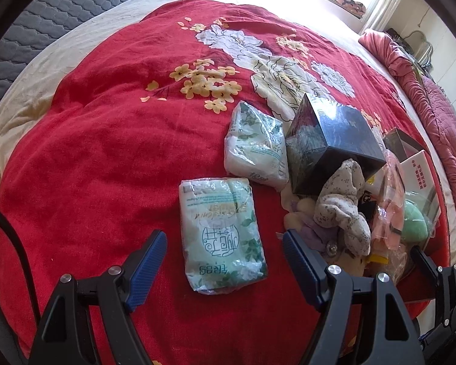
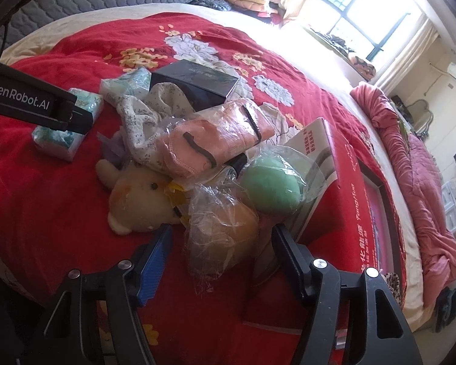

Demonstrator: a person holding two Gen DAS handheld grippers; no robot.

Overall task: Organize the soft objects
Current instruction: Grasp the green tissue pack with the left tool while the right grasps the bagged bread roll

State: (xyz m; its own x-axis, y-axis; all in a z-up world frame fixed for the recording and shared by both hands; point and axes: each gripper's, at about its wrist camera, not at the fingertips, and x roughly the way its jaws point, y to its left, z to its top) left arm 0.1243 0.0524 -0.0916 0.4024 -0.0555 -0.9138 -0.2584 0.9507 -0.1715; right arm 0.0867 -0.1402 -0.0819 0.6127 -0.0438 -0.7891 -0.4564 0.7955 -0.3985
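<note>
Tissue pack (image 1: 223, 234) lies on the red bed (image 1: 106, 152) between the left tongs (image 1: 225, 261), spread, untouched. Right tongs (image 2: 222, 252) gape around a bagged orange sponge (image 2: 222, 228), pads clear.

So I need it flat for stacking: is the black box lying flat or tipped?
Tipped: the black box leans on one edge, propped against the pile of soft things.

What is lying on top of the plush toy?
A floral cloth and a bagged pack of pink masks lie over the plush toy. Its head shows; its body beneath them is covered and cannot be seen.
</note>
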